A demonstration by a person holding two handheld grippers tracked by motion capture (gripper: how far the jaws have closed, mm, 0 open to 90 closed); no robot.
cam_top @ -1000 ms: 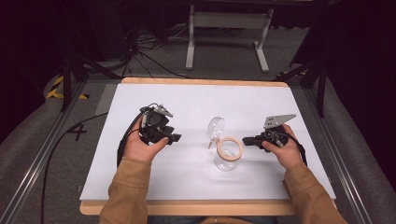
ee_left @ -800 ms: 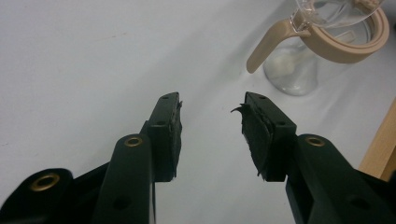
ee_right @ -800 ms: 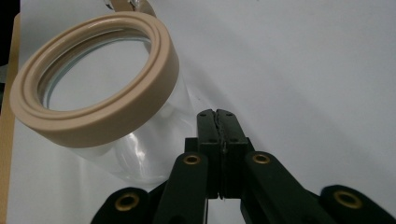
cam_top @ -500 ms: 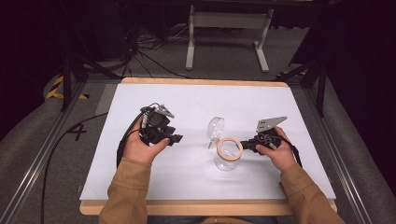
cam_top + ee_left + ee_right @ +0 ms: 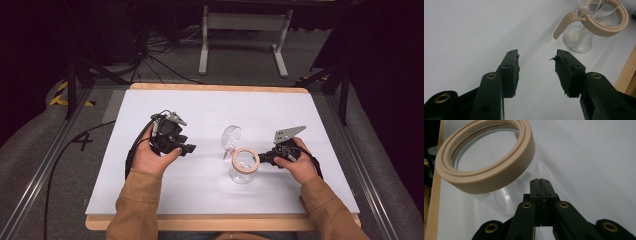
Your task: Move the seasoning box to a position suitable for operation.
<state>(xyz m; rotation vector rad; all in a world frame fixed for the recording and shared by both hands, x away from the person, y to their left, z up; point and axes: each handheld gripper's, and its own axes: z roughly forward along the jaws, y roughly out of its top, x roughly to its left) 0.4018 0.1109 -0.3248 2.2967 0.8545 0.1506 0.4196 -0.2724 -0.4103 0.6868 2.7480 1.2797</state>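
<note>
My right claw (image 5: 263,158), pressed together, steadies the open glass jar (image 5: 243,167) while my left claw (image 5: 189,148), just spread and empty, waits left of it.

1. Both forearms wear tan, ribbed-cuff sleeves (image 5: 142,200).
2. The left gripper (image 5: 537,66) is black, with two flat rubber pads and brass-ringed rivets along its jaw links.
3. A black cable (image 5: 131,150) loops just beside the left gripper.
4. The right gripper (image 5: 263,157) is black too, topped by a grey three-cornered plate (image 5: 287,134) with small holes.
</note>
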